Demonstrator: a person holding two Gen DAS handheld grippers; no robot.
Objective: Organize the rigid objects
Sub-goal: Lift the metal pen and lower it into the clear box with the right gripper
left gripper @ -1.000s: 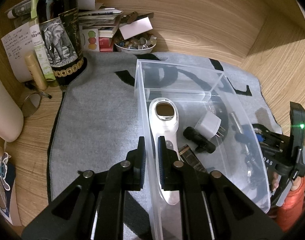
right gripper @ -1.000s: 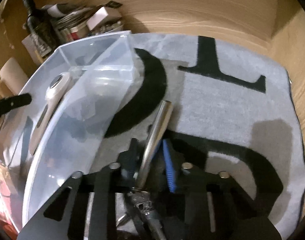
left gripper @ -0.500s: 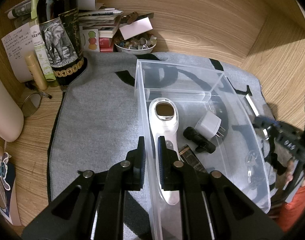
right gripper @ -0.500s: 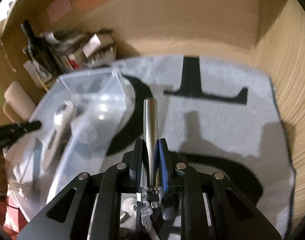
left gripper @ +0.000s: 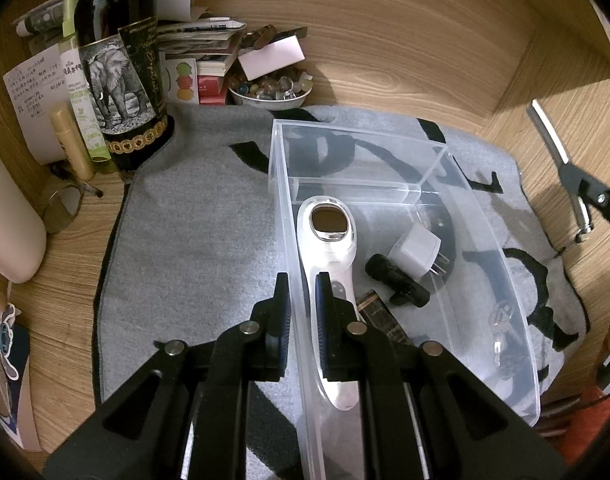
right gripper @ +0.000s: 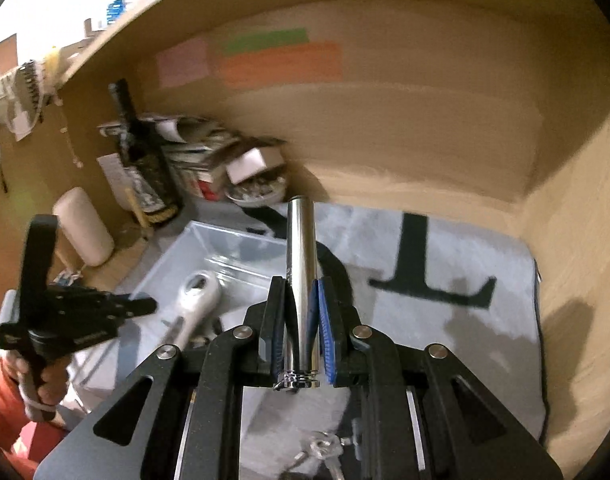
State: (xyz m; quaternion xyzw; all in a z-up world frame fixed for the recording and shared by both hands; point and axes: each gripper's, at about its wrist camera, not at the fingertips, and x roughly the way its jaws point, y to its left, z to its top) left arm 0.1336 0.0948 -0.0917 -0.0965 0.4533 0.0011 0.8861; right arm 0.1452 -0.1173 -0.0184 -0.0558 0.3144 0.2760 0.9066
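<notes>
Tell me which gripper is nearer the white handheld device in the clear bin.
Left. The left gripper grips the bin wall right beside the white handheld device; the right gripper, holding a metal tube, is raised beyond the bin's far side.

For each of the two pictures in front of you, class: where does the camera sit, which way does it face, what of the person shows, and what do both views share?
Left wrist: on the left gripper, looking steeply down at the clear bin, its wall between the shut fingers.
Right wrist: on the right gripper, raised, facing the wooden wall; fingers shut on a metal cylinder; a hand shows lower left.
Shared: bin, white handheld device, grey mat, wine bottle.
</notes>
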